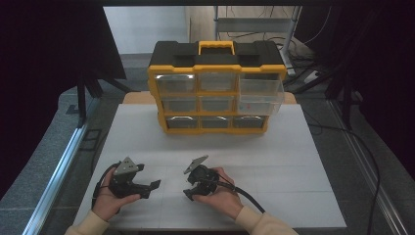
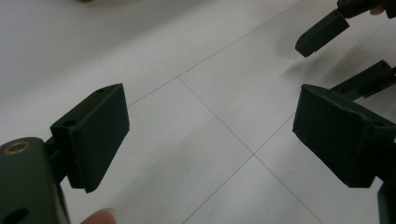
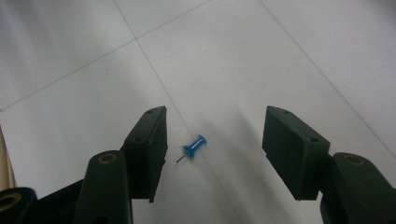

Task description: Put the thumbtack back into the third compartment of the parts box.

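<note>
White table carries a blue pushpin lying flat between the parted jaws of the right gripper, nearer its left pad, untouched.

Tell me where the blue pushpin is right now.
In the right gripper view the pushpin lies on the white table between the open jaws of the right gripper, nearer the jaw at the left of that view and touching neither.
</note>
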Demonstrator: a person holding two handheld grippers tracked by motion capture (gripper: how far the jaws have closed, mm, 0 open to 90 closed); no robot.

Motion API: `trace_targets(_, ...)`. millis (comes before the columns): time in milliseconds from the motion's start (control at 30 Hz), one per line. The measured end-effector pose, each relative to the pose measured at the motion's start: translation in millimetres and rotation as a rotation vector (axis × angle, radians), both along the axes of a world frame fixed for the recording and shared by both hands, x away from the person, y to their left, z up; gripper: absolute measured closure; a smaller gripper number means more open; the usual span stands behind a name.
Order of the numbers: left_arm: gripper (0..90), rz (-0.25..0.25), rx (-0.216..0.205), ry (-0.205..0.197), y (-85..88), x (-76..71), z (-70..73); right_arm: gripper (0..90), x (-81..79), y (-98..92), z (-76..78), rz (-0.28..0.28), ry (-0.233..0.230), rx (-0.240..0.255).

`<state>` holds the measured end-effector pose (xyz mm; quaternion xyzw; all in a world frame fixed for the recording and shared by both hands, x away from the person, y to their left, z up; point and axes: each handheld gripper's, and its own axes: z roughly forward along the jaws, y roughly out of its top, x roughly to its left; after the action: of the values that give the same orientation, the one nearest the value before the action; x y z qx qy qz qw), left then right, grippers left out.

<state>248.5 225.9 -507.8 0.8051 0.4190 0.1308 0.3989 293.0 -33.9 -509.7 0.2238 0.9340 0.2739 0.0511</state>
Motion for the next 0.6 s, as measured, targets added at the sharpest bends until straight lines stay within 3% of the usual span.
trace_targets(300, 11.1, -0.003, 0.005, 0.0, 1.0, 0.2, 0.1, 49.5, -5.7, 6.3, -7.4, 0.021, 0.004, -0.054)
trace_targets(367, 11.1, -0.003, 0.006, 0.0, 0.9, 0.2, 0.0, 51.8, -7.8, 7.8, -7.4, 0.03, -0.02, -0.074)
trace_targets(600, 11.1, -0.001, 0.005, -0.002, 0.6, 0.0, -0.1, 69.9, -8.3, 7.6, -4.9, 0.034, 0.002, -0.09)
